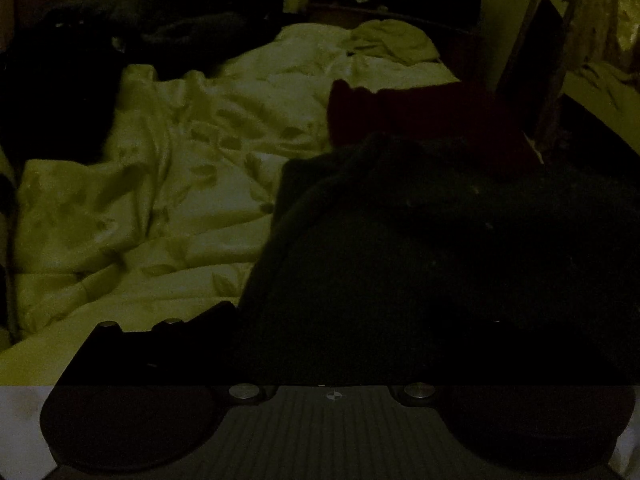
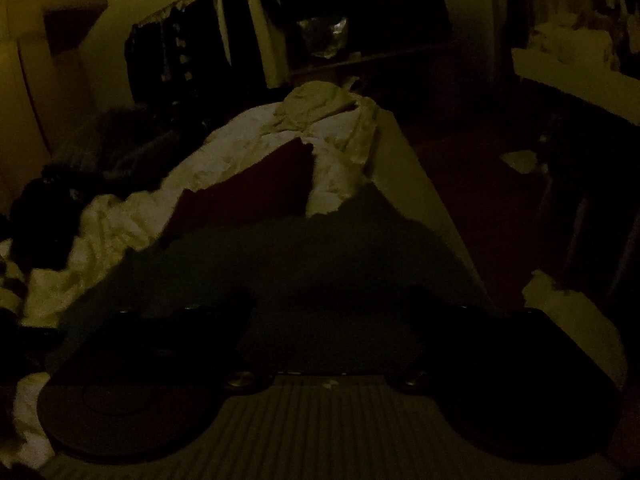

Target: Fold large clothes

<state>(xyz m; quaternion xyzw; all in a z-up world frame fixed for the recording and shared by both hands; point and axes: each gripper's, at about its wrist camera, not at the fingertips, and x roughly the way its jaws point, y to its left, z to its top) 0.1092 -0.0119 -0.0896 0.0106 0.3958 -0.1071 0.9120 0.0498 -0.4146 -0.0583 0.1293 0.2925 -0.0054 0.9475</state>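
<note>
The room is very dim. A large dark garment [image 1: 440, 248] lies on a pale leaf-printed bed cover [image 1: 168, 184], filling the lower right of the left wrist view. A dark red cloth [image 1: 424, 120] lies just beyond it. My left gripper [image 1: 332, 340] sits low against the garment; only its left finger [image 1: 160, 340] shows, and the rest is lost in the dark. In the right wrist view the same dark garment [image 2: 312, 256] spreads in front of my right gripper [image 2: 332, 328], whose two fingers stand apart with cloth between them. The red cloth [image 2: 248, 192] lies beyond.
A heap of dark clothes [image 1: 120, 32] lies at the far left of the bed. A crumpled pale cloth [image 2: 320, 104] lies at the bed's far end. Dark clothes hang on the wall [image 2: 192, 40]. The bed's right edge [image 2: 432, 200] drops to a dark floor.
</note>
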